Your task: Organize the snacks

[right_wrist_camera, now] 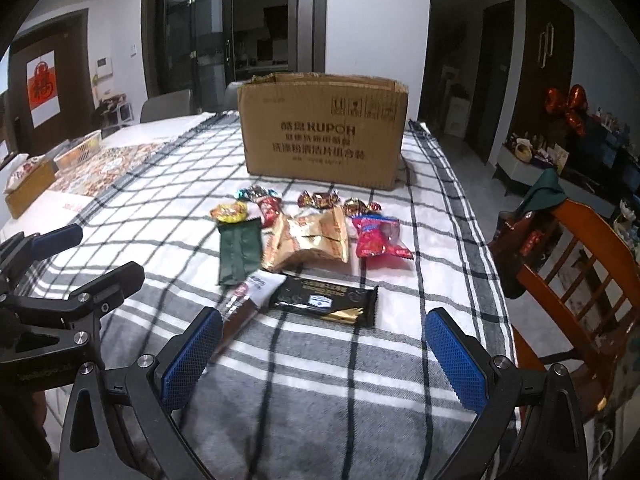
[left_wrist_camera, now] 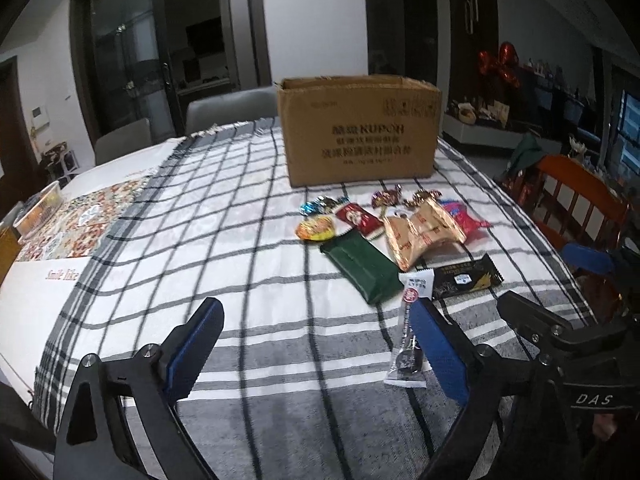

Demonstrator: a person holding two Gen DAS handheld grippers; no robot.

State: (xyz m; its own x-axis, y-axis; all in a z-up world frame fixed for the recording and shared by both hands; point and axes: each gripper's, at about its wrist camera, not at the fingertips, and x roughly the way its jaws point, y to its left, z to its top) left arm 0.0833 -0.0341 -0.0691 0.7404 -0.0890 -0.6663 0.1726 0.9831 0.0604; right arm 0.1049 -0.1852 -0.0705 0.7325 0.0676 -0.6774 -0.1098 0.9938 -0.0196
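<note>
Blue-padded fingers [right_wrist_camera: 192, 358] of both the left gripper [left_wrist_camera: 316, 354] and right gripper [right_wrist_camera: 324, 356] stood wide and empty, seemingly poised before the scattered wrapped snacks [right_wrist_camera: 308, 236] awaiting the open brown cardboard box [right_wrist_camera: 322, 132] behind.

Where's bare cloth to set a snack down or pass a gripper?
Free: the plaid cloth between the right gripper and the black bar; the wide stretch left of the green pack, ahead of the left gripper; the strip right of the red bag. Crowded: between the box and the black bar.
</note>
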